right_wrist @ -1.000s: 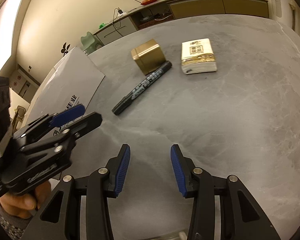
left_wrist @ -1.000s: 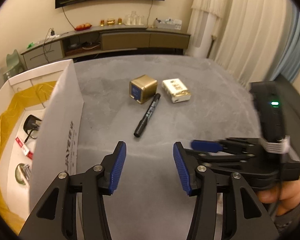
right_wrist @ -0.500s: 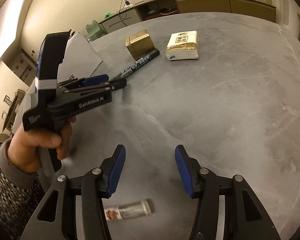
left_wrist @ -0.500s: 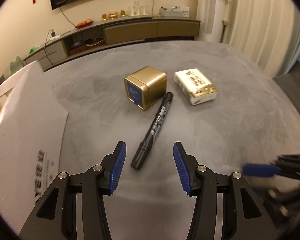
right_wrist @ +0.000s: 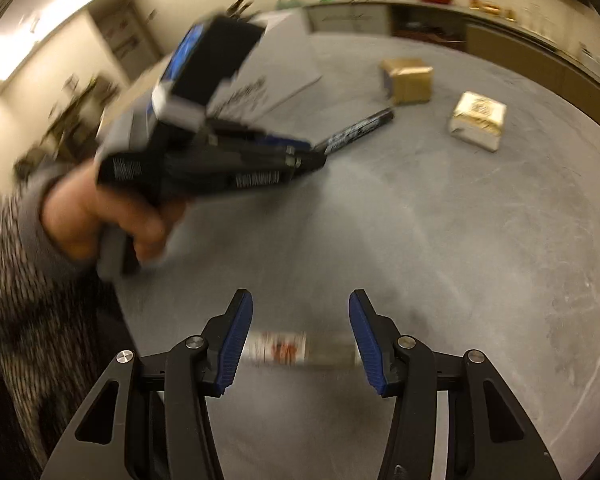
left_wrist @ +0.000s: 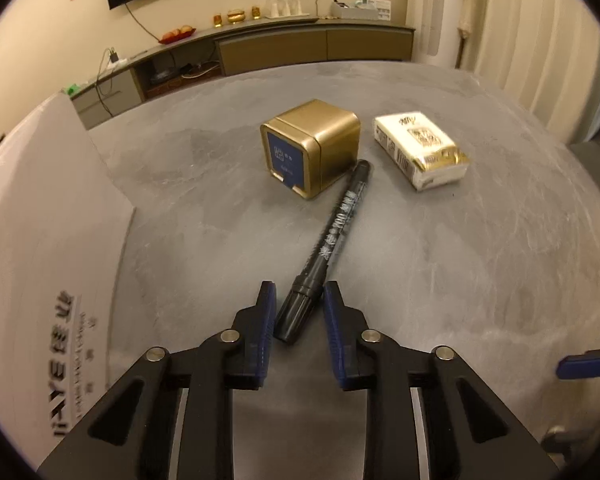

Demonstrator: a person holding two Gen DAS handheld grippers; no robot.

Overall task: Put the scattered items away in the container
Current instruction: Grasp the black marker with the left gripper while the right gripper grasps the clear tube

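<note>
The marker (left_wrist: 332,248), light, stiff and likely slippery, is straddled at its cap end by the narrowed left tool (left_wrist: 299,312), beside the gold tin (left_wrist: 314,148). The right tool (right_wrist: 300,336) is held wide.

Marker (left_wrist: 332,240) lies before tin (left_wrist: 312,148), tissue pack (left_wrist: 420,150) to its right

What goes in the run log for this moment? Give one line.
left claw: open, straddling marker cap end | right claw: open, over small tube | tin, tissue pack: on table
</note>
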